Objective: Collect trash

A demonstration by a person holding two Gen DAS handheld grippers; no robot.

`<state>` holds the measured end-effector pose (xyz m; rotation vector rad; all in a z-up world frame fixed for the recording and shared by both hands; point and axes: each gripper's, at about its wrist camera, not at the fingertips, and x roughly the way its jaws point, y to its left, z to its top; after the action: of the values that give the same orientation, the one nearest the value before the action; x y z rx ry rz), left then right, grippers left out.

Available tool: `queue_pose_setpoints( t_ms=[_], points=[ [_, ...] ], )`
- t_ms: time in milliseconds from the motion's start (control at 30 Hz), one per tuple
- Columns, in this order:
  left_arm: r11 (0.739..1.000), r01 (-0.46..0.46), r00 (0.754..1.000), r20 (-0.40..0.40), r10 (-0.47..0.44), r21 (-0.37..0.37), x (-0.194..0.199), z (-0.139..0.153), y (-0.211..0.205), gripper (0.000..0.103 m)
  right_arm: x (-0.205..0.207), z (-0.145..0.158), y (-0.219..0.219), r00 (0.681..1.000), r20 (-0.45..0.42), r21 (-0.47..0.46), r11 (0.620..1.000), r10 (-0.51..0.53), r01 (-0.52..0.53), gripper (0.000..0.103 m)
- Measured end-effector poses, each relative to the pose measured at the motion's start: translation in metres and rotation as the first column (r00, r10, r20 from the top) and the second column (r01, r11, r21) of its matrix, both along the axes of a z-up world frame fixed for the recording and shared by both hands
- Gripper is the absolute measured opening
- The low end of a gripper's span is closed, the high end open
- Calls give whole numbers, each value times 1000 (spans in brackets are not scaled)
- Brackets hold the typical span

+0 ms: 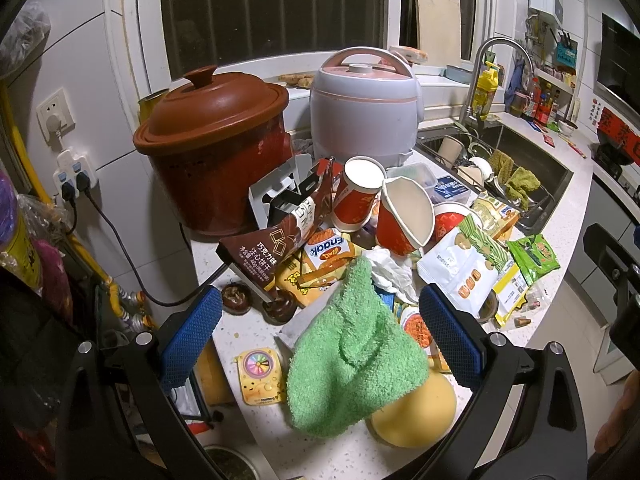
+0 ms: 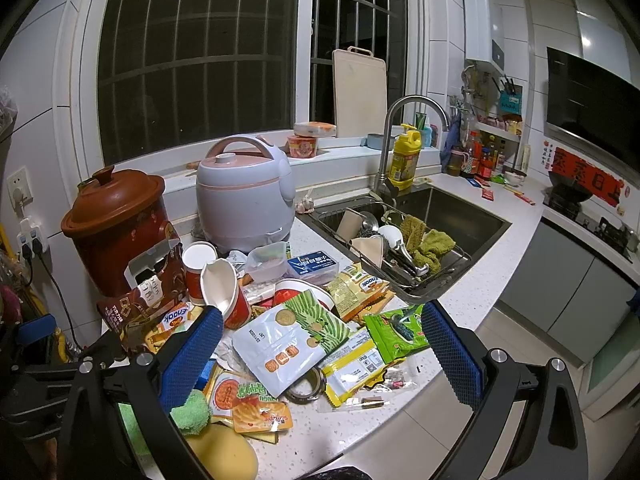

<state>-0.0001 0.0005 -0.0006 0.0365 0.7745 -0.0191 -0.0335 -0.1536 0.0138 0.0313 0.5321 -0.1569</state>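
Note:
Snack wrappers and cups litter the white counter (image 2: 460,292). A green cloth (image 1: 352,352) lies over a yellow dome (image 1: 416,412). Behind it are red paper cups (image 1: 356,196), a crumpled tissue (image 1: 390,268), a brown biscuit box (image 1: 264,252) and a white pouch (image 1: 464,268). My left gripper (image 1: 320,332) is open above the green cloth, empty. In the right wrist view my right gripper (image 2: 320,348) is open above the white pouch (image 2: 292,340), a yellow wrapper (image 2: 356,368) and a green wrapper (image 2: 396,332), empty.
A brown clay pot (image 1: 216,148) and a pale rice cooker (image 1: 364,108) stand at the back. The sink (image 2: 452,216) with a dish rack and faucet is to the right. Plugs and a cable (image 1: 120,240) hang at the left wall. The counter edge curves at the front.

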Motion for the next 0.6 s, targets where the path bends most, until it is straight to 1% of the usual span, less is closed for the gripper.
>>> queue_pose_setpoints(
  t_ms=[200,567,600],
  points=[
    [1000,1,1000,1,-1,0,1,0,1,96,0,-1,-1,1000,-1,1,1000,0,0,98],
    [1000,1,1000,1,-1,0,-6,6,-16,96,1,-2,-1,1000,-1,-1,1000,0,0,98],
    [1000,1,1000,1,-1,0,-2,4,-4,96,1,-2,-1,1000,-2,1,1000,1,-1,98]
  ],
)
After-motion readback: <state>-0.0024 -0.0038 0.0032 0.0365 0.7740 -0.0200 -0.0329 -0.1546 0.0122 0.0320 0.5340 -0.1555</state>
